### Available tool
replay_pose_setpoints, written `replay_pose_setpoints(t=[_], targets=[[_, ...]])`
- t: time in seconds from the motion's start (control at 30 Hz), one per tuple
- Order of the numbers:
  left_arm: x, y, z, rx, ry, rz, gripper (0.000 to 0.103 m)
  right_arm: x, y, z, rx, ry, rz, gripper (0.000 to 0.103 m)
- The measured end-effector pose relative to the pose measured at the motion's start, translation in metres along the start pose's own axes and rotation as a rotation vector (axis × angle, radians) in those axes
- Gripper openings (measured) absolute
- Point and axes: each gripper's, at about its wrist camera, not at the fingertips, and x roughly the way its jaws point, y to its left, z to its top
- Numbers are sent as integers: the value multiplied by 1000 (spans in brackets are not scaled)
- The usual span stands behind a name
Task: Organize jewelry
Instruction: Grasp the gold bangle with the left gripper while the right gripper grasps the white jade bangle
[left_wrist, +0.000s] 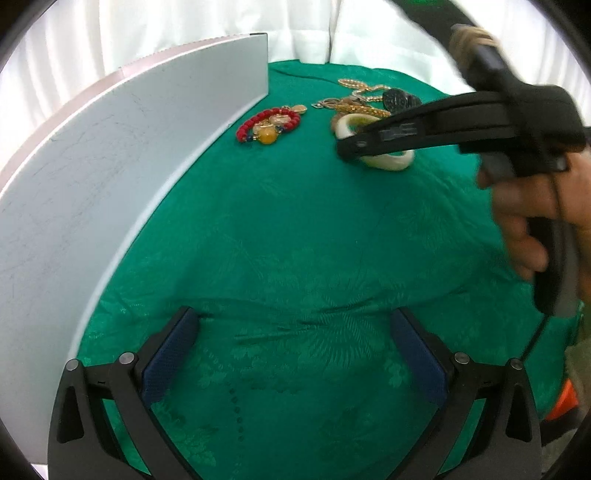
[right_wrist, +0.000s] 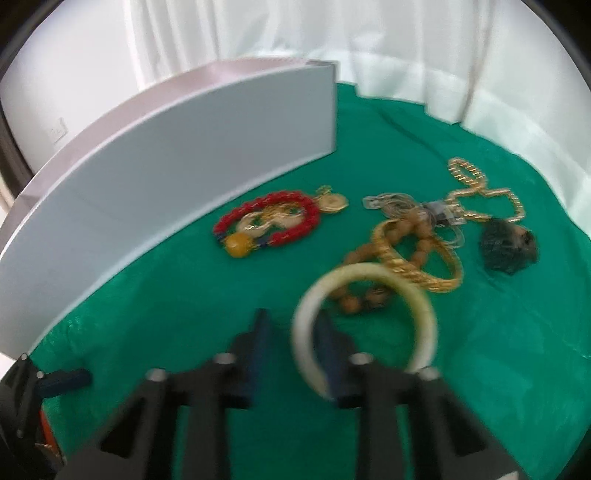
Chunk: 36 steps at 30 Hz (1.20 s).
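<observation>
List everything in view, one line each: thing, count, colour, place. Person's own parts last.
Cloth: one, green, under everything.
Box: one, pale grey, left side.
Curtain: white, behind.
Bead bracelet: one, red, beside the box.
Coin pendant: one, gold, touching the red bracelet.
Gold bangle: one, in the right-hand pile.
Wooden beads: one string, brown, threaded through that bangle.
Chain: one, gold, far right.
Dark ornament: one, blackish, rightmost.
White bangle: one, cream, nearest.
Left gripper: black, jaws open.
Right gripper: black, jaws on the white bangle's rim.
Hand: one, holding it.
</observation>
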Motion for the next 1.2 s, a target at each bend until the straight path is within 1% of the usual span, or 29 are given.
replay_pose_setpoints(t=[0.03, 0.13, 0.17, 0.2, 0.3, 0.37, 0.43, 0.5, 0.57, 0.63, 0.7, 0.77, 0.87, 0.93, 1.0, 1.03, 1.07, 1.1, 1.13, 1.2], targets=[[0, 0, 1, 0, 7, -2, 102, -7, -7, -6, 28, 1, 18, 13], [2, 1, 5, -6, 26, -6, 102, -25, -22, -22, 72, 5, 29, 12], [1, 1, 7, -9, 29, -8, 102, -32, -27, -30, 93, 8, 42, 11], [0, 1, 9, -14, 32, -11, 102, -41, -34, -41, 116, 12, 54, 7], [-1, 3, 18, -20, 30, -32, 102, -60, -44, -61, 142, 10, 40, 6], [-4, 0, 29, -15, 16, -54, 102, -73, -55, -72, 165, -3, 37, 6], [-7, -6, 47, -3, -5, -73, 102, -82, -64, -86, 208, 7, 37, 6], [-8, -13, 68, 10, -26, -96, 102, -88, -70, -98, 231, 1, 32, 6], [-2, -20, 95, 21, -46, -127, 102, -97, -74, -106, 258, -23, 35, 6], [12, -26, 124, 33, -54, -131, 102, -105, -80, -114, 307, -55, 40, 10], [34, -34, 152, 50, -46, -140, 102, -114, -81, -124, 335, -69, 42, 10], [56, -44, 171, 73, -34, -140, 102, -121, -79, -134, 338, -70, 48, 10], [83, -64, 190, 132, -4, -130, 102, -123, -77, -141, 338, -67, 54, 10], [99, -77, 196, 178, 29, -95, 102, -123, -77, -148, 349, -64, 61, 10], [117, -88, 200, 216, 57, -43, 102, -124, -76, -152, 356, -60, 69, 10], [121, -90, 201, 223, 60, -43, 95, -125, -77, -154, 358, -61, 71, 10], [122, -90, 201, 221, 62, -55, 85, -126, -77, -156, 360, -64, 70, 10], [122, -89, 201, 214, 70, -75, 71, -129, -77, -158, 361, -66, 68, 10], [120, -84, 199, 186, 78, -124, 70, -130, -77, -160, 362, -69, 66, 10], [110, -75, 193, 160, 53, -168, 70, -131, -78, -162, 366, -74, 62, 10]])
